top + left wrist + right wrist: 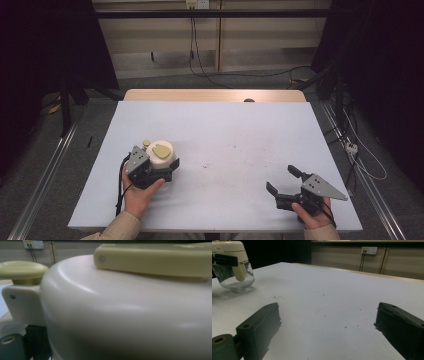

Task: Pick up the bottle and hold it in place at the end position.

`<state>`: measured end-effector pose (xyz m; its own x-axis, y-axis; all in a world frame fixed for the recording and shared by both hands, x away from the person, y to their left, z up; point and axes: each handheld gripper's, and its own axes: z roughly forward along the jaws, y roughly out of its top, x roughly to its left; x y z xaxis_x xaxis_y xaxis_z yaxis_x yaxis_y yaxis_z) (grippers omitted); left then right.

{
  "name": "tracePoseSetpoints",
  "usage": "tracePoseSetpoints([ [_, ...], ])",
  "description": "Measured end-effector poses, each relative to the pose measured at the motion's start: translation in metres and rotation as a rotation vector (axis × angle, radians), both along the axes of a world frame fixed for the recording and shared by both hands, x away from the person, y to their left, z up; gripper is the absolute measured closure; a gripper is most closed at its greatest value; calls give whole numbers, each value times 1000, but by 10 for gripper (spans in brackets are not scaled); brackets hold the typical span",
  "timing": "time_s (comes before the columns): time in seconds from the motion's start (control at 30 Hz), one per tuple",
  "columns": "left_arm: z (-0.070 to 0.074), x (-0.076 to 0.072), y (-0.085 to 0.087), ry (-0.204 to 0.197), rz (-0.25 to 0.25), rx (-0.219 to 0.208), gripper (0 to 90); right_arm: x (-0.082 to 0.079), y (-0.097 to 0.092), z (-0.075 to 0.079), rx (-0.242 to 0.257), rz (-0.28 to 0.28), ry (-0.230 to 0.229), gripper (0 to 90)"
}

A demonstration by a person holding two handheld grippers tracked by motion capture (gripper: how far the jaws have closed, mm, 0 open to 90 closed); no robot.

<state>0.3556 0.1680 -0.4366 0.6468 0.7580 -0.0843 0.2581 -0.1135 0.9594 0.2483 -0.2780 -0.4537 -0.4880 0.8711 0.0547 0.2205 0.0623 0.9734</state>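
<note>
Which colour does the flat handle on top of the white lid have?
Pale yellow. The handle shows best in the left gripper view.

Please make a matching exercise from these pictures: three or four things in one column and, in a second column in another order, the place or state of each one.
Things:
1. left gripper
2. right gripper
3. cream lid
4. glass bowl

Places or states:
a. clear, standing on the table under the lid
b. jaws wide apart, holding nothing
c. at the chopper, jaws on either side of it
d. carries a yellowish handle on top

Pairs: 1-c, 2-b, 3-d, 4-a
</note>
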Motion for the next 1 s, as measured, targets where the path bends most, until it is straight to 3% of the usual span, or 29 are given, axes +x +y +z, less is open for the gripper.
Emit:
tracePoseSetpoints([
  [1.0,6,14,-26,2,-40,-5,61,0,0,1,4,8,-18,47],
])
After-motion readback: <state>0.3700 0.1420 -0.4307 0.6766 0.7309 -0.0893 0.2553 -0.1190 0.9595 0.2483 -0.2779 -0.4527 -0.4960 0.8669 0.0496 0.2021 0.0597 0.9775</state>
